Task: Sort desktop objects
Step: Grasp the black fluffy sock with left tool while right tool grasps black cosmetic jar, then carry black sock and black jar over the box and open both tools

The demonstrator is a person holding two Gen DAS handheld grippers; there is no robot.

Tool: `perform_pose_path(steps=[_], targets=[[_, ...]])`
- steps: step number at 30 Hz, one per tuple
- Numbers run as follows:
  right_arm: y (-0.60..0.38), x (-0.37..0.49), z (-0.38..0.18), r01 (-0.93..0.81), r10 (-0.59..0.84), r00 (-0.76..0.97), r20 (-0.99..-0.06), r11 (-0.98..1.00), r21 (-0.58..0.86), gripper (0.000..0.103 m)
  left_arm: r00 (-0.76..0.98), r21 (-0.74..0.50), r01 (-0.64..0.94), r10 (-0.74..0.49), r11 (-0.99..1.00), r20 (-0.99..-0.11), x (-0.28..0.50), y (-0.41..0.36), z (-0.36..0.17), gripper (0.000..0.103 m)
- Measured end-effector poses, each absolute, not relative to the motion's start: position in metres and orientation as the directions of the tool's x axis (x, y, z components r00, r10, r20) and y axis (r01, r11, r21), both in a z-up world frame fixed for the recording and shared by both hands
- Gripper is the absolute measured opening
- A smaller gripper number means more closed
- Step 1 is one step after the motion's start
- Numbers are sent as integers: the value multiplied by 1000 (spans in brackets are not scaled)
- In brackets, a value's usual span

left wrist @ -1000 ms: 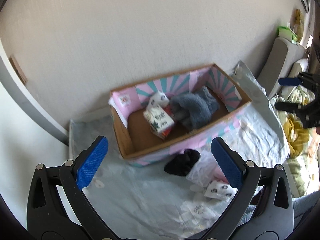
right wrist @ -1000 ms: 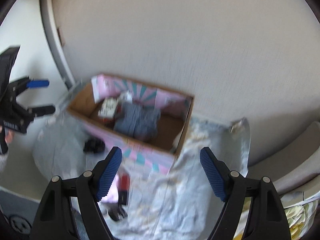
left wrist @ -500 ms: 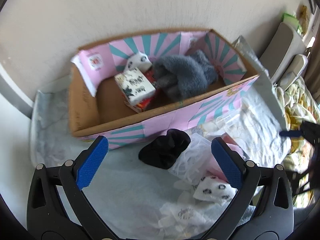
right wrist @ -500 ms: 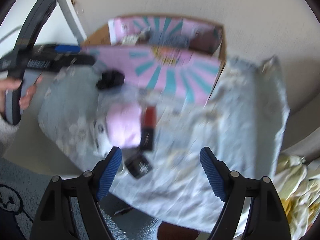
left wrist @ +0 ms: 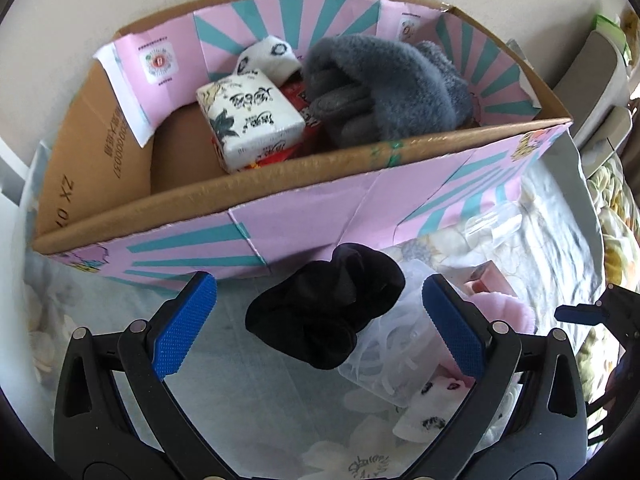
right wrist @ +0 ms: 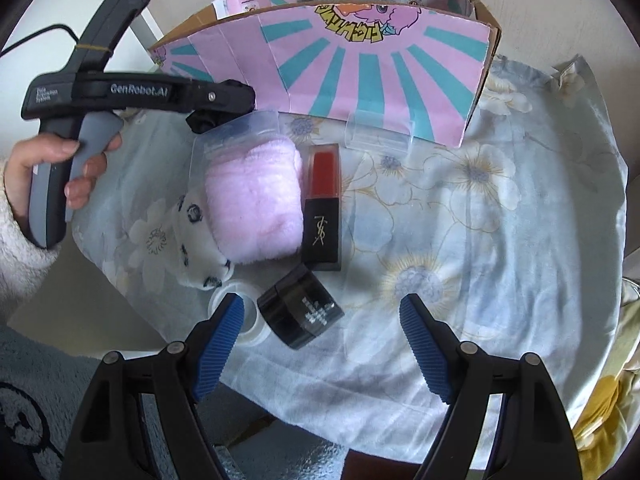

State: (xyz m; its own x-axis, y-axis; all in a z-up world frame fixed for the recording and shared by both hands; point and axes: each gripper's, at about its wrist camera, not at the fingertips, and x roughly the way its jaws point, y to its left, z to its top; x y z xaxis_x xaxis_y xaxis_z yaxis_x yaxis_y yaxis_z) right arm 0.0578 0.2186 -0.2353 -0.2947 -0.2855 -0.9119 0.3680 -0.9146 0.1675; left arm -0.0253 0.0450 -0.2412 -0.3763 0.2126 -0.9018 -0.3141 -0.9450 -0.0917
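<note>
A pink and teal cardboard box (left wrist: 360, 208) holds a grey fluffy cloth (left wrist: 392, 92), a tissue pack (left wrist: 252, 116) and a white patterned sock (left wrist: 268, 56). A crumpled black cloth (left wrist: 324, 308) lies in front of the box, between the fingers of my open left gripper (left wrist: 318, 288), untouched by the pads. In the right wrist view a small black jar (right wrist: 300, 316) stands between the jaws of my right gripper (right wrist: 320, 306), which are closing without touching it. Behind the jar lie a red and black lipstick box (right wrist: 322, 208) and a pink fluffy cloth (right wrist: 252, 204).
A flowered sheet (right wrist: 500, 240) covers the low table. A clear tape roll (right wrist: 244, 316) sits left of the jar and a white patterned sock (right wrist: 196, 248) beside the pink cloth. Clear plastic packaging (left wrist: 384, 356) lies under the black cloth. A hand (right wrist: 48, 176) holds the left gripper.
Both grippers have come down toward the table. The box and the black cloth now loom larger in the left view. The jar has come between the right fingers.
</note>
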Motion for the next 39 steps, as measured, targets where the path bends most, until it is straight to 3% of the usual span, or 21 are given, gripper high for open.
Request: perform_pose_path(steps=[5, 8, 11, 13, 16, 25, 39], targets=[[216, 58, -239, 378, -296, -294, -909, -909, 174, 65, -362, -126, -275, 224, -953, -905, -29, 39, -249, 94], [216, 59, -241, 382, -307, -286, -908, -905, 186, 56, -358, -169, -254, 255, -952, -898, -30, 32, -251, 84], [216, 60, -244, 383, -328, -267, -906, -899, 212, 48, -336, -254, -227, 321, -940, -885, -33, 23, -253, 61], [215, 61, -244, 384, -343, -259, -903, -894, 230, 42, -331, -262, -207, 320, -943, -888, -36, 20, -254, 41], [212, 62, -244, 395, -345, -260, -902, -890, 227, 42, -322, -254, -204, 309, -946, -895, -37, 18, -258, 33], [211, 67, -244, 391, -339, -269, -902, -894, 219, 41, -340, -255, -225, 321, -941, -884, -34, 17, -248, 18], [247, 55, -240, 362, -323, -286, -902, -908, 211, 41, -350, -238, -272, 326, -933, -878, -28, 17, -216, 14]])
